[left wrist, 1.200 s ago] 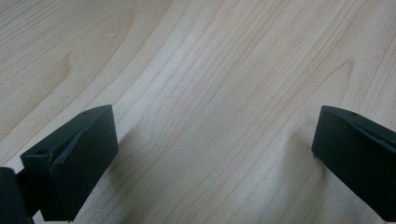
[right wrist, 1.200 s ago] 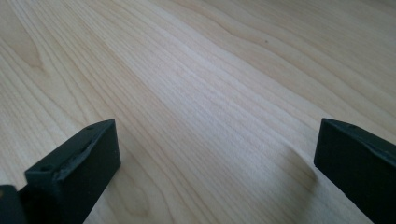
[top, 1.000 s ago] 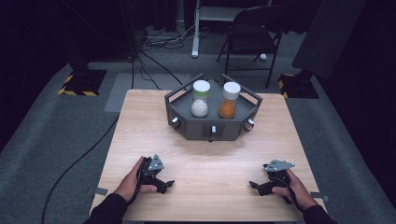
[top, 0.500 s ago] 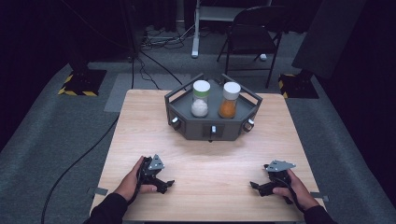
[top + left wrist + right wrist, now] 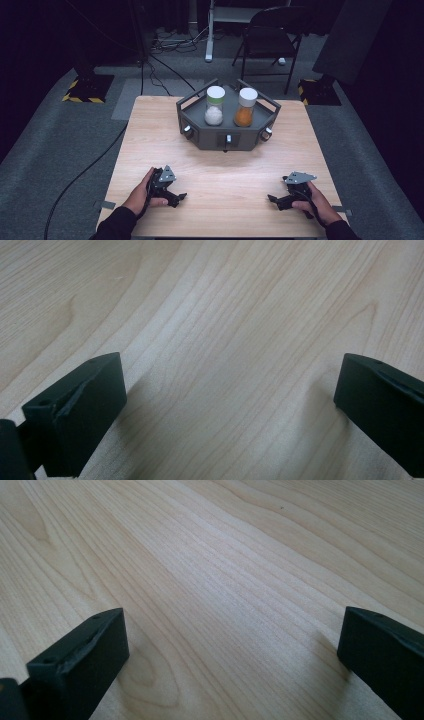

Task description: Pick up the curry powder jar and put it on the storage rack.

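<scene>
A dark grey six-sided rack [image 5: 202, 136] stands at the far middle of the wooden table [image 5: 225, 175]. Two clear jars stand upright in it: one with white powder and a white lid [image 5: 215, 106], one with orange powder and a white lid [image 5: 245, 108]. My left gripper [image 5: 176, 197] rests on the table near the front left, held by a hand, jaws wide apart and empty. My right gripper [image 5: 275, 199] rests near the front right, also open and empty. In the left gripper view [image 5: 230, 385] and the right gripper view [image 5: 232, 630], bare wood lies between the jaws.
Small knobs [image 5: 188, 131] sit on the rack's front faces. Beyond the table's far edge are a black folding chair [image 5: 272, 30], cables [image 5: 170, 42] on the grey carpet, and stand bases marked with yellow-black tape [image 5: 87, 89]. A cable runs along the floor left of the table.
</scene>
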Tool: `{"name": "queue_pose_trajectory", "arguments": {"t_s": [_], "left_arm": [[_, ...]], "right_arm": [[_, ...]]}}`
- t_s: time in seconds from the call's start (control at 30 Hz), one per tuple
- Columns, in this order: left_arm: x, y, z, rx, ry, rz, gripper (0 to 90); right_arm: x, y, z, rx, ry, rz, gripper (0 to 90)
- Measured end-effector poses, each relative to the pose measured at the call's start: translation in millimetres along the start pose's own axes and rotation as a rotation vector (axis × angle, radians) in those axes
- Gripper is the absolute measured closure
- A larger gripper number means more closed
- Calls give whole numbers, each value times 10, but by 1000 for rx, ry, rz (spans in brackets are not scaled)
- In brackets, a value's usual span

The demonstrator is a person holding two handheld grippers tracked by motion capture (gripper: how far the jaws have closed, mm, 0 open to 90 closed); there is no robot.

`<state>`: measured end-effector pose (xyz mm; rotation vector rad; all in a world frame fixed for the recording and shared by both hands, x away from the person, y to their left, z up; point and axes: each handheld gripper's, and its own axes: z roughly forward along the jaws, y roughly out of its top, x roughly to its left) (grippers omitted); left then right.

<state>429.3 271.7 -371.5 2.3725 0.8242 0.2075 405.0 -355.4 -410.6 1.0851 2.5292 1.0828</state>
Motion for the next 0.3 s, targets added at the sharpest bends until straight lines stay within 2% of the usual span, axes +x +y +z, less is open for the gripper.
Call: {"name": "queue_pose_trajectory", "arguments": {"t_s": [0.3], "left_arm": [[2, 0, 1, -1, -1, 1, 3]], "right_arm": [[0, 0, 0, 0, 0, 0, 0]]}}
